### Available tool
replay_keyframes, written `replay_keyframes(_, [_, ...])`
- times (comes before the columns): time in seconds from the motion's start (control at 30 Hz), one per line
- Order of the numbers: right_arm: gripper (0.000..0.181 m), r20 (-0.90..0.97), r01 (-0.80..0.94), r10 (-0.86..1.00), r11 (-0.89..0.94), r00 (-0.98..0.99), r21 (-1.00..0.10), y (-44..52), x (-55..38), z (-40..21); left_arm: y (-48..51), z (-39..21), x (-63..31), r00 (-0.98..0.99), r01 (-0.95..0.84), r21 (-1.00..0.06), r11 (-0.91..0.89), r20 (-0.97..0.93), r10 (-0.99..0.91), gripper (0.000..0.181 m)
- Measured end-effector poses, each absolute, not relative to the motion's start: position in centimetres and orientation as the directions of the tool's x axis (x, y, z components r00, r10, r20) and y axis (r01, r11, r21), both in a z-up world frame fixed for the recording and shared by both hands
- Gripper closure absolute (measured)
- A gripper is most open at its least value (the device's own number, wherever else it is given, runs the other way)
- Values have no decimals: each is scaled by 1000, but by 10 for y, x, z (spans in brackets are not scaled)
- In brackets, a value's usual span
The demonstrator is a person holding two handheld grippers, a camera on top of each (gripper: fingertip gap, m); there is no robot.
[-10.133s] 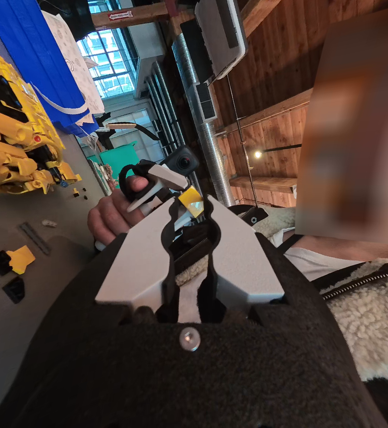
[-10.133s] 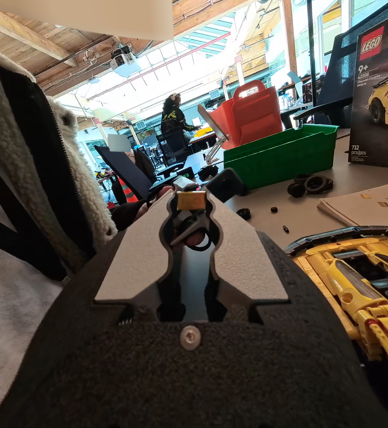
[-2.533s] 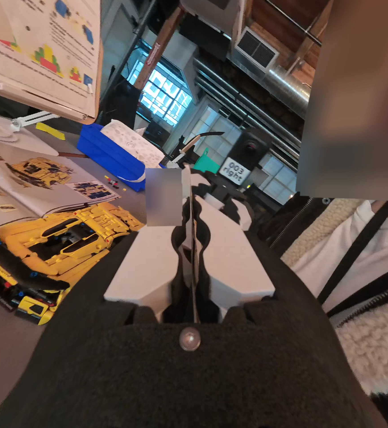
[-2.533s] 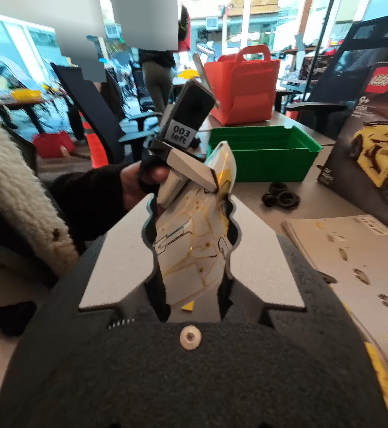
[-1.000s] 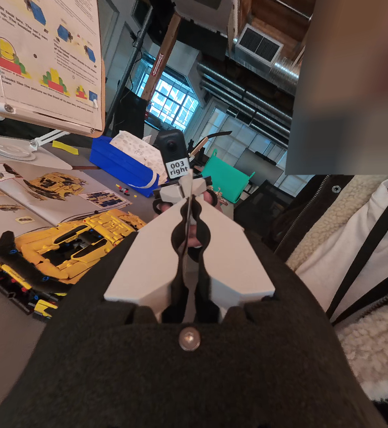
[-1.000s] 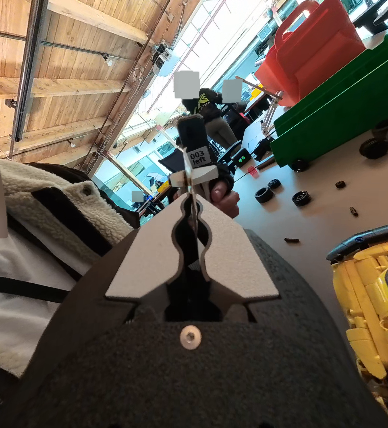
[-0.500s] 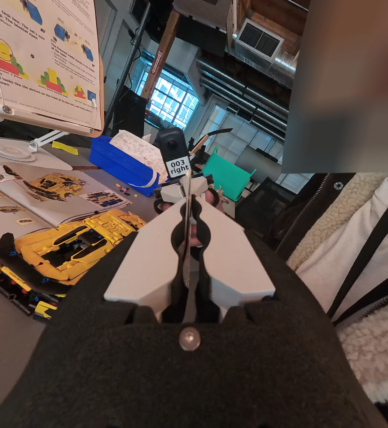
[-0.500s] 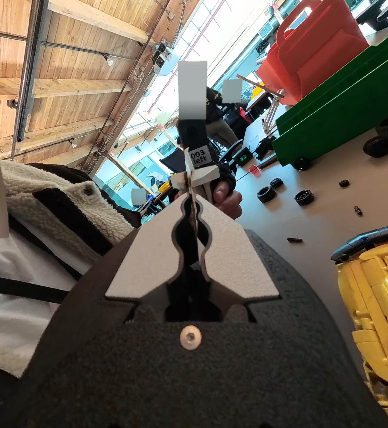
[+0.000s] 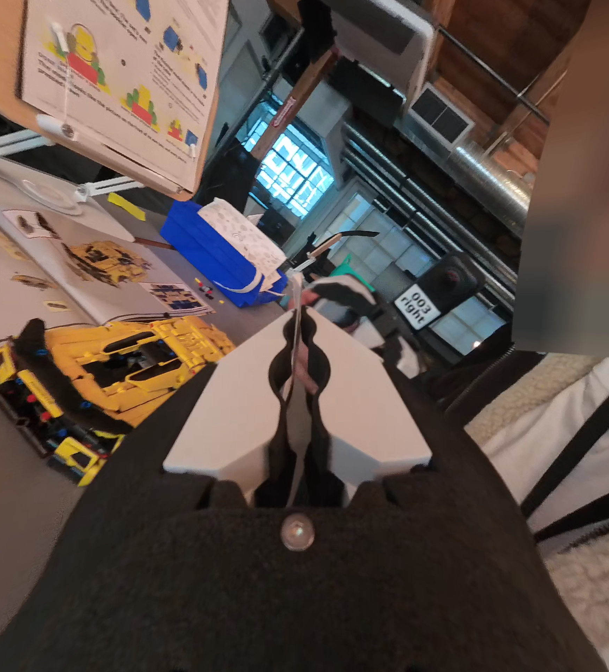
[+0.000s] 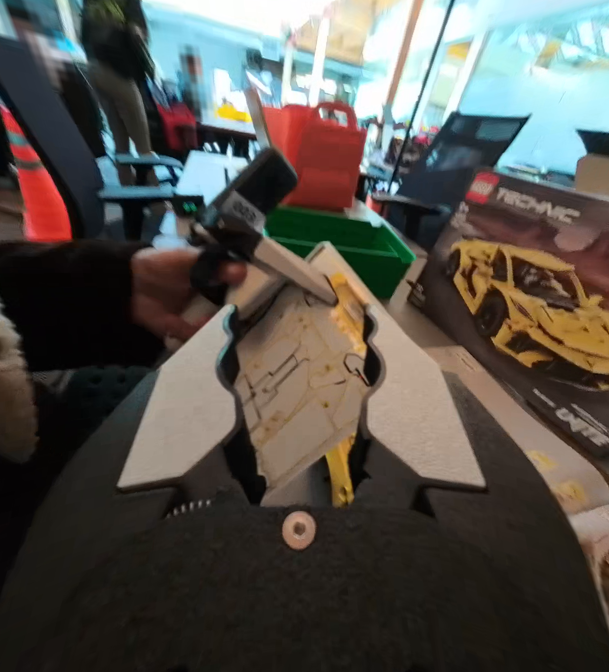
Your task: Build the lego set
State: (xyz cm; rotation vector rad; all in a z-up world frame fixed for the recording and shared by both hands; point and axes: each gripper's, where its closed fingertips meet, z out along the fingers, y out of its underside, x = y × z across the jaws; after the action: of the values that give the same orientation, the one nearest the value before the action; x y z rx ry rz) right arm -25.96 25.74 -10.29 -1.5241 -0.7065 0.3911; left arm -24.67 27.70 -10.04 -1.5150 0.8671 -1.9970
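Sticker sheet (image 10: 295,378), white with yellow and black outlines, held in the air above the bench (image 9: 11,545) between the two tools. In the right wrist view it lies flat-on between the grey fingers of the right hand-held gripper (image 10: 299,323), whose jaws stand moderately apart; whether they touch the sheet's edges cannot be told. The left hand-held gripper (image 10: 326,294), farther off in that view and held by a hand (image 10: 164,287) in a dark sleeve, pinches the sheet's upper edge at a yellow sticker (image 10: 346,302). A yellow strip (image 10: 339,472) shows below the sheet, near the base of the fingers.

In the left wrist view the same sheet appears edge-on as a thin white line (image 9: 295,349) clamped between the left tool's nearly closed fingers (image 9: 244,392), with the right tool's body (image 9: 437,291) beyond.

Yellow Lego car model (image 9: 106,367), partly built, on the bench to the left, beside the open instruction booklet (image 9: 77,265). Behind these, a blue bin (image 9: 212,254) and a propped instruction board (image 9: 113,72). In the right wrist view, the set's box (image 10: 535,302) stands at right, a green bin (image 10: 335,236) and a red bag (image 10: 321,163) behind. Both pictures are motion-blurred.
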Motion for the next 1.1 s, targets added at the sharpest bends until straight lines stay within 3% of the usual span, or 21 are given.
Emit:
replay_keyframes(0.07, [107, 211, 234, 577, 36, 789, -972, 268, -249, -108, 269, -97, -247, -305, -15, -737, -676, 647, -699, 181])
replay_keyframes(0.13, [109, 152, 139, 576, 67, 803, -988, 267, -238, -95, 264, -96, -249, -320, -34, -751, -659, 633, -705, 181])
replay_keyframes(0.23, [117, -211, -146, 691, -152, 692, -978, 262, -229, -96, 257, -94, -254, -347, -49, -778, -626, 601, -720, 181])
replay_keyframes(0.3, [130, -471, -299, 761, -369, 446, -880, 248, -238, -95, 254, -92, -255, -356, -51, -791, -609, 584, -729, 181])
replay_keyframes(0.37, [162, -611, -359, 723, -503, 323, -786, 248, -238, -99, 252, -92, -254, -359, -53, -798, -601, 577, -734, 181])
replay_keyframes(0.47, [181, -643, -363, 707, -540, 294, -760, 250, -240, -104, 251, -93, -253, -354, -55, -799, -599, 576, -737, 181])
replay_keyframes(1.1, [181, -694, -407, 667, -574, 270, -710, 253, -234, -105, 253, -99, -250, -322, -60, -808, -586, 571, -755, 181])
